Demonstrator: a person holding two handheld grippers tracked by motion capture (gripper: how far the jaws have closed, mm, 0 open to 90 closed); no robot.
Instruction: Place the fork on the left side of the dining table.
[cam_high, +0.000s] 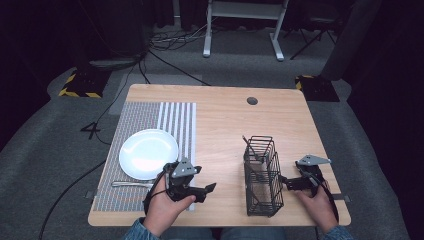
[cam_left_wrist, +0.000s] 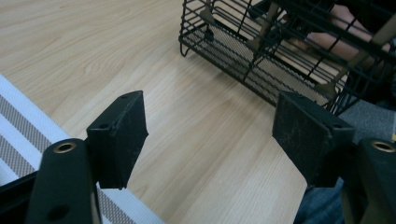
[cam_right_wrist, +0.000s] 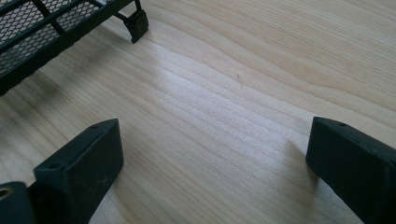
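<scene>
L gripper (cam_left_wrist: 210, 135) fingers open, empty | R gripper (cam_right_wrist: 215, 158) same | wire basket (cam_high: 262, 175) btw

Black wire-mesh metal basket (cam_high: 262, 175) on smooth pale wood table (cam_high: 225, 125); glossy white plate (cam_high: 148, 152) on woven placemat (cam_high: 150, 120).

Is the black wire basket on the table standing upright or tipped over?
Upright. The wire basket stands on its base on the table, open top up, with utensil handles sticking out above.
</scene>
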